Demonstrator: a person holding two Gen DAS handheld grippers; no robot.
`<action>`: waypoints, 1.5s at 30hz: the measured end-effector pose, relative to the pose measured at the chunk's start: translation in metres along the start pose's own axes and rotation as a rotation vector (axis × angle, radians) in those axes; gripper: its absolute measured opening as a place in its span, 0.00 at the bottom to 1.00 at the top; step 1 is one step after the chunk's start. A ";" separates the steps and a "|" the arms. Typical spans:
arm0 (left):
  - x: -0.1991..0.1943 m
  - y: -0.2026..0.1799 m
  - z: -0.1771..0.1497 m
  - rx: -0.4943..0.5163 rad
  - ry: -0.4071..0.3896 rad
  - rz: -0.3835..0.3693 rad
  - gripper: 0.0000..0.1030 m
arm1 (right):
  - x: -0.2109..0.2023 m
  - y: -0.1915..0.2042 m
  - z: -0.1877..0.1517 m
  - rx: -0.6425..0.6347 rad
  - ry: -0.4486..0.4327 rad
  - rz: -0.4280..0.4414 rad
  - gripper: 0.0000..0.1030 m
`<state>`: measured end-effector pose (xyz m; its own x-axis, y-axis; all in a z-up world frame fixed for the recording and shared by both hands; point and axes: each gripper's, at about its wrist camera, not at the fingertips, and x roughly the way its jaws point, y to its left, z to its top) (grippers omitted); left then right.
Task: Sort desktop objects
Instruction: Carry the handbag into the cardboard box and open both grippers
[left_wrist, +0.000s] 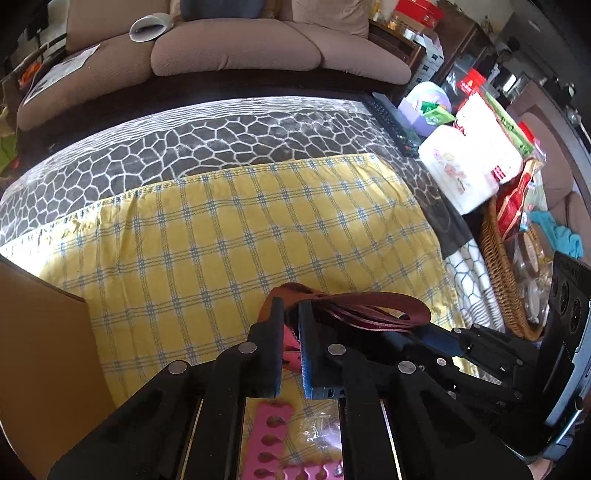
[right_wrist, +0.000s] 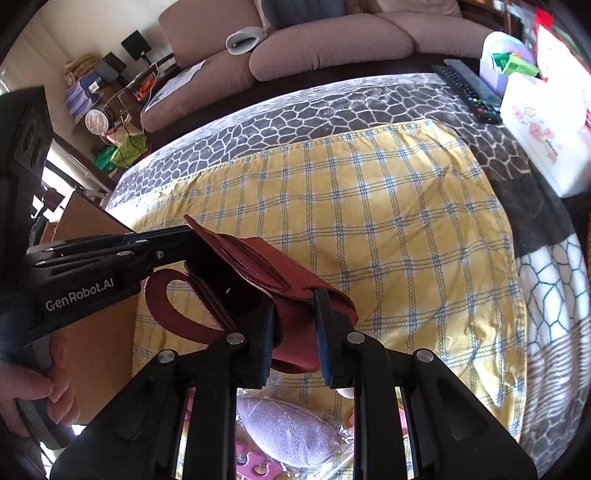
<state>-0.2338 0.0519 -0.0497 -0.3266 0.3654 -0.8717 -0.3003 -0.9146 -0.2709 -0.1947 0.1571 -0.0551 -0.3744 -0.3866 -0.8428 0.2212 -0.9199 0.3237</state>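
A dark red leather pouch with a strap loop (left_wrist: 365, 308) (right_wrist: 266, 269) hangs above the yellow checked cloth (left_wrist: 229, 236) (right_wrist: 369, 221), held by both grippers. My left gripper (left_wrist: 291, 314) is shut on one end of it; this gripper enters the right wrist view (right_wrist: 177, 236) from the left. My right gripper (right_wrist: 293, 317) is shut on the other end, and appears in the left wrist view (left_wrist: 439, 341) from the right. Pink foam toe separators (left_wrist: 273, 446) lie below my left gripper. A purple pumice stone in a clear bag (right_wrist: 291, 432) lies below my right gripper.
A brown cardboard box (left_wrist: 44, 350) (right_wrist: 99, 332) stands at the left. At the right are a wicker basket (left_wrist: 502, 280), a white tissue pack (left_wrist: 465, 166) (right_wrist: 546, 136) and a black remote (left_wrist: 395, 125) (right_wrist: 469, 90). A sofa (left_wrist: 236, 48) lies beyond the grey patterned blanket (left_wrist: 184, 136).
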 end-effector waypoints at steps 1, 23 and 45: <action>-0.008 0.001 0.000 -0.005 -0.011 -0.007 0.06 | -0.004 0.003 0.001 -0.001 -0.005 0.003 0.18; -0.273 0.170 -0.045 -0.142 -0.287 0.050 0.06 | -0.106 0.278 0.032 -0.338 -0.144 0.124 0.18; -0.141 0.287 -0.057 -0.305 -0.124 0.067 0.03 | 0.100 0.347 0.036 -0.486 0.117 -0.099 0.16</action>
<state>-0.2229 -0.2716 -0.0282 -0.4487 0.3041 -0.8404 0.0012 -0.9401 -0.3408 -0.1875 -0.2029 -0.0120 -0.3181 -0.2633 -0.9108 0.5935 -0.8044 0.0252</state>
